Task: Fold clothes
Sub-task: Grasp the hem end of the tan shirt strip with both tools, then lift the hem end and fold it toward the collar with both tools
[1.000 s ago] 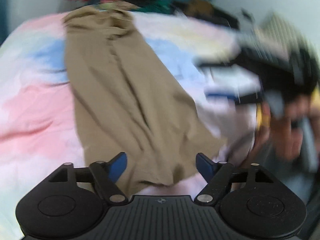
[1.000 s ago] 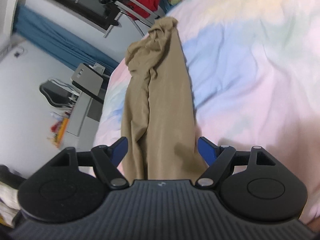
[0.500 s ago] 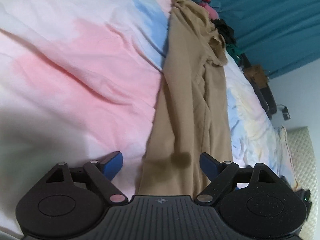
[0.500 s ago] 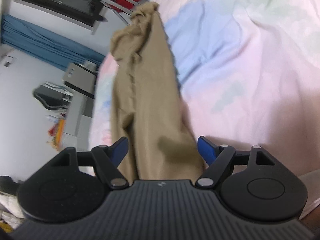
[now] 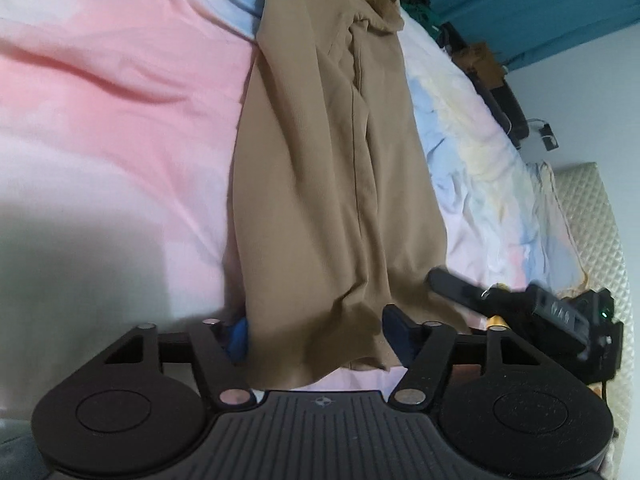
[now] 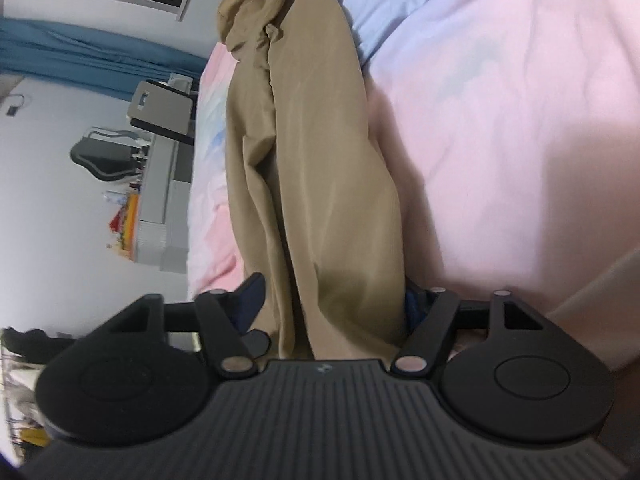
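The tan trousers [image 5: 332, 168] are lying lengthwise on the pastel bedsheet [image 5: 120, 92], hem end nearest you. Your left gripper [image 5: 316, 336] is straddling one hem corner and your right gripper [image 6: 332, 300] the other; both sets of jaws have just been closing, with cloth between them, though I cannot tell if the pads are pressing yet. You are risking pinching only the top layer or catching the sheet, so the layers could separate when lifted.
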{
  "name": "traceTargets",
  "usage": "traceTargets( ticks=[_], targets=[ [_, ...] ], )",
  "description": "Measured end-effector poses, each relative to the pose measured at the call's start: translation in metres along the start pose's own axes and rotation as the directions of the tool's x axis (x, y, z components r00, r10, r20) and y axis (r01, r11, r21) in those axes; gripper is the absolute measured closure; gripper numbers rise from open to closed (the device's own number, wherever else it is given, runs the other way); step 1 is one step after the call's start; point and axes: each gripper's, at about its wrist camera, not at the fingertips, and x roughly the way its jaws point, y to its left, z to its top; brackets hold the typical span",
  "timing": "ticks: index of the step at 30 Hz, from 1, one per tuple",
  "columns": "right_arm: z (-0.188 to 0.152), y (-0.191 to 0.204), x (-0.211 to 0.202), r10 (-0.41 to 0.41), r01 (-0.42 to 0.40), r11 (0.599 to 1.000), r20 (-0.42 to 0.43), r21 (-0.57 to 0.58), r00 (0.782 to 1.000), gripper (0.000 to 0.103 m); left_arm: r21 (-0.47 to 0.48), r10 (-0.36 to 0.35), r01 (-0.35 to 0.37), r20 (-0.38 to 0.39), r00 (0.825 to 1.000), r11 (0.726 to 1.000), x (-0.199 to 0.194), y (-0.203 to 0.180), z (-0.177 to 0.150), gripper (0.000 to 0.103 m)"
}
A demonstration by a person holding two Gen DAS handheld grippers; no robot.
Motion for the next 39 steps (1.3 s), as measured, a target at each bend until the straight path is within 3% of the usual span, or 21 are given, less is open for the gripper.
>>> traceTargets(
  ticks=[3,5,7,10,15,21,25,28,34,36,39],
  targets=[
    [-0.010,0.002,-0.007,-0.049,0.050,0.998,0.027,-0.029,0.998,0.065,-0.001,0.027,-0.027,0.015,1.000,1.000,0.002,0.000,0.001,0.060],
    [-0.010,0.000,-0.011,-0.077,0.078,0.997,0.049,-0.025,0.996,0.085,-0.012,0.021,-0.021,0.029,0.999,1.000,-0.001,0.004,0.002,0.083],
    [-0.008,-0.001,-0.016,-0.060,0.061,0.998,0.066,-0.010,0.996,0.087,-0.017,-0.008,0.009,0.054,0.999,1.000,-0.007,0.008,0.002,0.090],
    [-0.003,0.002,-0.036,0.007,-0.008,1.000,0.126,0.009,0.992,0.092,-0.011,-0.092,0.095,0.140,0.986,0.995,-0.029,0.005,0.004,0.093],
    [0.012,0.022,-0.079,0.097,-0.092,0.995,0.226,-0.032,0.969,0.095,0.040,-0.240,0.239,0.289,0.927,0.970,-0.065,-0.020,0.007,0.094],
    [0.027,0.057,-0.122,0.170,-0.135,0.982,0.296,-0.135,0.940,0.096,0.108,-0.310,0.291,0.395,0.865,0.951,-0.114,-0.048,0.009,0.096],
    [0.019,0.072,-0.145,0.213,-0.158,0.968,0.309,-0.193,0.927,0.097,0.142,-0.342,0.311,0.416,0.843,0.940,-0.128,-0.065,-0.004,0.096],
    [0.001,0.074,-0.164,0.225,-0.159,0.961,0.305,-0.228,0.925,0.097,0.146,-0.331,0.297,0.411,0.850,0.944,-0.145,-0.067,-0.032,0.096],
    [-0.045,0.053,-0.185,0.169,-0.109,0.965,0.244,-0.239,0.955,0.097,0.081,-0.275,0.265,0.402,0.873,0.961,-0.152,-0.046,-0.115,0.096],
    [-0.055,0.043,-0.188,0.153,-0.101,0.969,0.228,-0.226,0.962,0.097,0.049,-0.260,0.263,0.398,0.880,0.964,-0.148,-0.038,-0.128,0.097],
    [-0.057,0.039,-0.188,0.146,-0.088,0.966,0.236,-0.241,0.961,0.097,0.077,-0.236,0.224,0.408,0.882,0.972,-0.147,-0.041,-0.126,0.097]
  ],
)
